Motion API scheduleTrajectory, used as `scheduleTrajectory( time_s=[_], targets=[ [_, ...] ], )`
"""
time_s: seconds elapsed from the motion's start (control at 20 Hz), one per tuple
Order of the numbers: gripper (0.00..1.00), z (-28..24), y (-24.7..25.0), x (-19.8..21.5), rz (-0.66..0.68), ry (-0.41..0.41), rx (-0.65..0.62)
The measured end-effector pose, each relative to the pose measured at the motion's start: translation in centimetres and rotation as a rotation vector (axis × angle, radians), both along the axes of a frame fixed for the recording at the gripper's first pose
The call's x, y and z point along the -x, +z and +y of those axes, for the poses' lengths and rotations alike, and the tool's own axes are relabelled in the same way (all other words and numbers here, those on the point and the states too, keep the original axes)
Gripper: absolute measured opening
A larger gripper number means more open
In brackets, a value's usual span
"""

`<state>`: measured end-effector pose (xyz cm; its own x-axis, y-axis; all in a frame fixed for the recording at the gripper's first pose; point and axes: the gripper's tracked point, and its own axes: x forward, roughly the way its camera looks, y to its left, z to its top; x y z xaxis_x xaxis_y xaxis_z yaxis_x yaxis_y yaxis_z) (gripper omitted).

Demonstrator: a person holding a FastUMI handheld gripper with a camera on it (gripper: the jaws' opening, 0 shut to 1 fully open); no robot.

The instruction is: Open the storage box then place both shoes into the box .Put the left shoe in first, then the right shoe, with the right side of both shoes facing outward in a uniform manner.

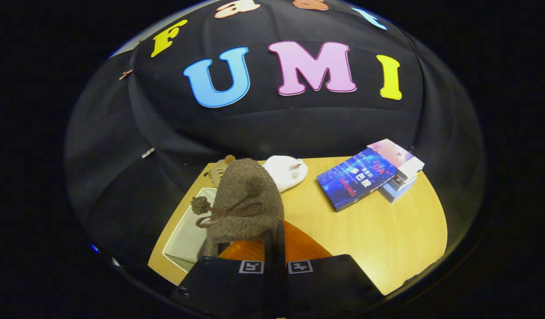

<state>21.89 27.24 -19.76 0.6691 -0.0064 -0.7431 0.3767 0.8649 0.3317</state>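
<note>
The brown fuzzy shoe (243, 201) hung from the gripper (274, 235), its collar edge pinched between the two fingers, which sat clenched almost together on it. The shoe stood on end, its long axis running up and away from the fingers, the rounded end pointing toward the booth wall and the opening with its orange lining facing the fingers. A bow and a pom-pom showed on the side turned to the camera. It was lifted above the wooden table (379, 230), partly over the pale open storage box (184, 235) lying just to one side of the fingers. Which shoe of the pair it was could not be told.

The grip took only a thin strip of soft fabric, so the shoe could slip or swing and land in the box twisted, with the wrong side outward. It might also catch the box rim on the way down.

Beyond it lay a white slipper (286, 172) and a small tan toy (218, 170); farther off rested stacked books (365, 177)
</note>
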Motion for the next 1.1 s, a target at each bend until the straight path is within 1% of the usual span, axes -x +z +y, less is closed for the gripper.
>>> scheduleTrajectory(
  time_s=[0.1, 0.2, 0.35, 0.45, 0.55, 0.6, 0.65, 0.75, 0.8, 0.85, 0.9, 1.0, 1.1],
  targets=[
    [0.05, 2.3, -0.8, -1.5, 0.041, -0.02, -0.015],
    [0.05, 3.8, -2.1, -2.9, 0.087, -0.021, 0.001],
    [0.05, 5.8, -4.4, -3.6, 0.18, -0.04, 0.019],
    [0.05, 6.1, -5.6, -3.8, 0.234, -0.049, 0.062],
    [0.05, 6.3, -5.8, -4.4, 0.251, -0.06, 0.104],
    [0.06, 6.6, -5.8, -4.5, 0.263, -0.049, 0.125],
    [0.08, 7.1, -6.0, -4.7, 0.272, -0.03, 0.13],
    [0.23, 8.3, -6.4, -4.1, 0.293, -0.006, 0.135],
    [0.27, 8.7, -6.6, -3.8, 0.301, 0.0, 0.146],
    [0.27, 8.9, -6.7, -3.8, 0.291, 0.005, 0.154],
    [0.31, 9.0, -6.9, -3.7, 0.289, 0.009, 0.16],
    [0.33, 9.5, -7.0, -3.6, 0.289, 0.011, 0.135],
    [0.37, 9.2, -6.4, -3.9, 0.267, 0.005, 0.142]
  ],
)
